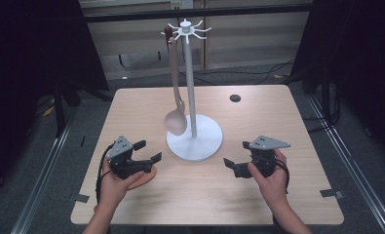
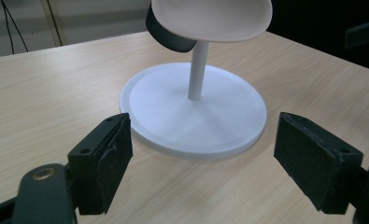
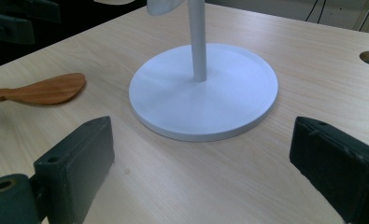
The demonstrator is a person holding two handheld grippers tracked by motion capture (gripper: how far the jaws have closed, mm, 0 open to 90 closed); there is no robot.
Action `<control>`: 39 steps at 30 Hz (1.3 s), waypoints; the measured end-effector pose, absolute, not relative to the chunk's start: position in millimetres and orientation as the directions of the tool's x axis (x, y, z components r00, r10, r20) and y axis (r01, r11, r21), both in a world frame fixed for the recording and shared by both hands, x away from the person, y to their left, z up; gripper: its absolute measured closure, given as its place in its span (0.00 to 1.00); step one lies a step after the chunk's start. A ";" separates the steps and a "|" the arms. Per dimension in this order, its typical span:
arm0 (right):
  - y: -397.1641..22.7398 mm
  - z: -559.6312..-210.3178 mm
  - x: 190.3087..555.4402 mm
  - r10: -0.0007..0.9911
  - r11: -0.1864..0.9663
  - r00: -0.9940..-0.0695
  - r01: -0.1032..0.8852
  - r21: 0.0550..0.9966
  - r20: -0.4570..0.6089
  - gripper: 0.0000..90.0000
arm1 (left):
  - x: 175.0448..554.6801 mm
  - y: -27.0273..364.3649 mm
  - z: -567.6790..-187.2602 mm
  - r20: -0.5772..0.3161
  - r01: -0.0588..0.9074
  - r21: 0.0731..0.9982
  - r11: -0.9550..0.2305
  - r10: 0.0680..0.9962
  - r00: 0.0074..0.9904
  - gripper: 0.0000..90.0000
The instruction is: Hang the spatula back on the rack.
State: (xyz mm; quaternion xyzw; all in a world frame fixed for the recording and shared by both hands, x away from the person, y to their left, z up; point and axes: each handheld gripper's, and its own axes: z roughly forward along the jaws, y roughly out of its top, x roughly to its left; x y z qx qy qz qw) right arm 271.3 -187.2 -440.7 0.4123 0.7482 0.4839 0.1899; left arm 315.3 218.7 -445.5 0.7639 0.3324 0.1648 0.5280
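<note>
A white utensil stand (image 1: 190, 87) with a round base (image 1: 205, 142) rises mid-table, with a ring of hooks (image 1: 185, 29) at its top. A pale beige ladle (image 1: 175, 121) hangs from one hook, its bowl just above the base. The same bowl (image 2: 210, 17) hangs close ahead in the left gripper view. A wooden spatula (image 1: 144, 179) lies flat on the table, partly under the left hand. My left gripper (image 1: 148, 151) is open and empty, left of the base. My right gripper (image 1: 236, 155) is open and empty to the right of the base (image 3: 203, 93), facing it.
The light wooden table (image 1: 258, 195) has a small round hole (image 1: 235, 98) at the back right. A dark red piece (image 1: 168, 33) sits by the stand's top hooks. Metal rails run along the floor on both sides. In the right gripper view the spatula (image 3: 42, 89) lies left of the base.
</note>
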 end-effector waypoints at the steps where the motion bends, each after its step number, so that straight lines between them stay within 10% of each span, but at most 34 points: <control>1: -186.9 -440.6 271.9 0.799 0.192 -0.590 0.432 0.881 0.114 0.07 | 314.6 219.7 -446.0 -0.098 0.340 0.913 -0.226 0.687 0.720 0.22; 14: -175.3 -439.2 279.6 0.782 0.195 -0.612 0.424 0.884 0.121 0.07 | 306.5 230.1 -456.9 -0.091 0.412 0.849 -0.331 0.676 0.731 0.36; 27: -174.4 -439.9 281.7 0.777 0.193 -0.617 0.422 0.886 0.125 0.07 | 309.4 239.1 -467.5 -0.087 0.512 0.735 -0.445 0.687 0.721 0.85; 39: -175.5 -439.1 281.2 0.780 0.184 -0.612 0.424 0.887 0.131 0.07 | 314.6 242.4 -479.1 -0.061 0.579 0.634 -0.512 0.714 0.698 1.00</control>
